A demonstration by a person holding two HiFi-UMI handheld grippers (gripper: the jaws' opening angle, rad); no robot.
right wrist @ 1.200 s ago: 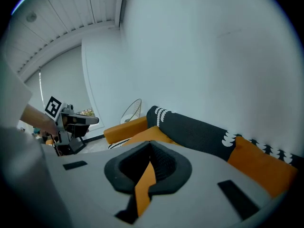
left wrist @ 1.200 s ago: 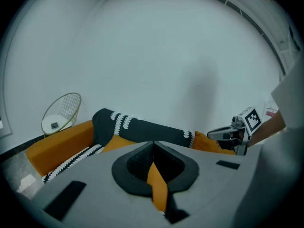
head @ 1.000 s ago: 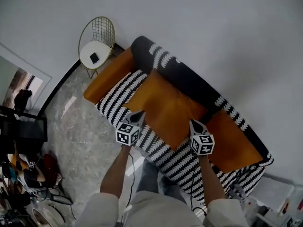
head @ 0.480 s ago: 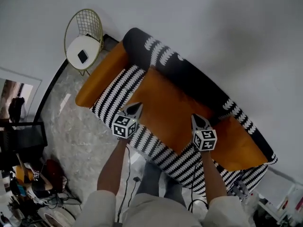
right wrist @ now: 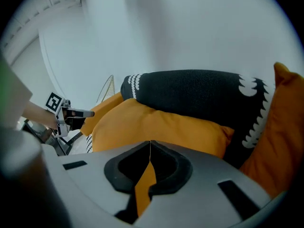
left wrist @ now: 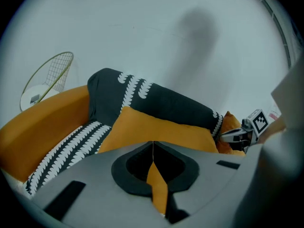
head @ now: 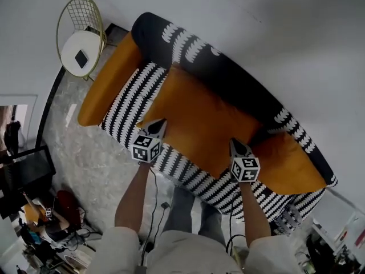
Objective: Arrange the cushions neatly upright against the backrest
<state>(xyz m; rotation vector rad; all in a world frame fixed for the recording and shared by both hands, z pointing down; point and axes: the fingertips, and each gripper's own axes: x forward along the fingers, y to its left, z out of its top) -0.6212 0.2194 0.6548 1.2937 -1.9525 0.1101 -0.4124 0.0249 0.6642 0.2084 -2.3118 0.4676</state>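
At the sofa seat's (head: 126, 104) front edge, the large orange cushion (head: 208, 121) was held by its near corners, left gripper (head: 161, 124) and right gripper (head: 234, 143) both clamped on fabric; it should be tipped evenly against the backrest (head: 228, 76).

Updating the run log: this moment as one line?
left tool: shut on big orange cushion | right tool: shut on same cushion | cushion: far edge at backrest
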